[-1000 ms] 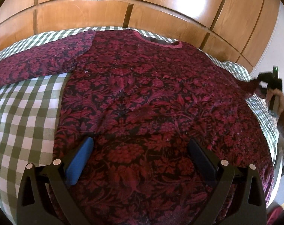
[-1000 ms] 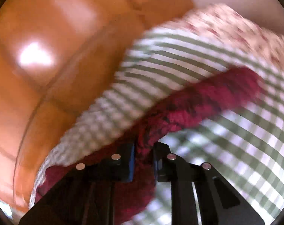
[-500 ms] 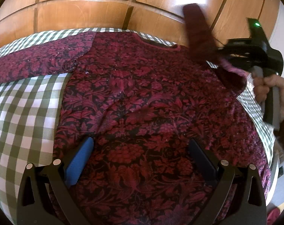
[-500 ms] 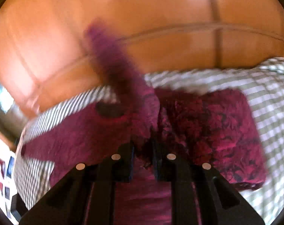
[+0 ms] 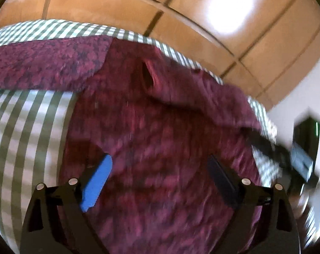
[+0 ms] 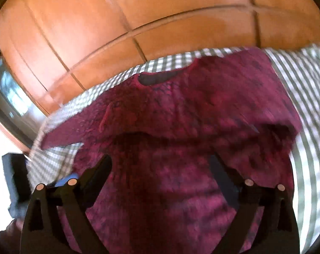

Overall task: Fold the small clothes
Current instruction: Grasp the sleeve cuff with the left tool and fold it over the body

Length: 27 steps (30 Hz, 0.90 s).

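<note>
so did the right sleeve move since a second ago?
Yes. The right sleeve was stretched out over the checked sheet; it now lies folded across the top's chest, below the neckline. The right gripper has just opened, nothing between its fingers.

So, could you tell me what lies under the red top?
The red top lies on green checked cloth, visible around its edges; whatever is beneath its middle is covered.
</note>
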Motion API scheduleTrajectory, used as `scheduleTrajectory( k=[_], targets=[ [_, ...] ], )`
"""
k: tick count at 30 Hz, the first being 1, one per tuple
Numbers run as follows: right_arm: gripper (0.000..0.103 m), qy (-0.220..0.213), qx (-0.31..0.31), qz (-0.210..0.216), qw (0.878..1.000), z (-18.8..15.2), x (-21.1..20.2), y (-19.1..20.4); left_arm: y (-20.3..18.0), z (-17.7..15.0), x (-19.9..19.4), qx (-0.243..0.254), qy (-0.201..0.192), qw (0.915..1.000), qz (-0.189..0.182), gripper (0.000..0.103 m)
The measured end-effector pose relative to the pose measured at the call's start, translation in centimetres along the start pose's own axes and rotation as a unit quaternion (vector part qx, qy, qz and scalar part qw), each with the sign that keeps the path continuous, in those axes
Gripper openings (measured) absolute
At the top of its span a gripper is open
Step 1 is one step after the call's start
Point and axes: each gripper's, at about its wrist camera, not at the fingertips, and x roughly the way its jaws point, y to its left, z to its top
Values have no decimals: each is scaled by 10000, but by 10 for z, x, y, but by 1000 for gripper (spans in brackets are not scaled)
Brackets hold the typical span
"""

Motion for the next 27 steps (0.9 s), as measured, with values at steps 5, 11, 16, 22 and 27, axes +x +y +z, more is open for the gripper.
scheduleTrajectory(
  k=[5, 11, 16, 22, 27],
  targets=[
    [99, -569, 1117, 427, 9912, -1, -33, -48, -2, 43, 27, -374, 28, 9993, -9, 90],
    [101, -975, 2053, 758, 9709, 10, -26, -87, -3, 74, 71, -708, 385, 9967, 4, 56],
    [101, -1079, 2513, 751, 9589, 25, -14, -108, -1, 83, 66, -697, 156, 9973, 188, 10],
    [101, -1008, 2480, 694, 9610, 27, -2, -111, 25, 83, 29, -654, -283, 9947, 735, 9],
    [100, -728, 2132, 291, 9738, 22, 1, -100, 31, 70, 43, -383, 29, 9934, 1081, 9]
  ],
)
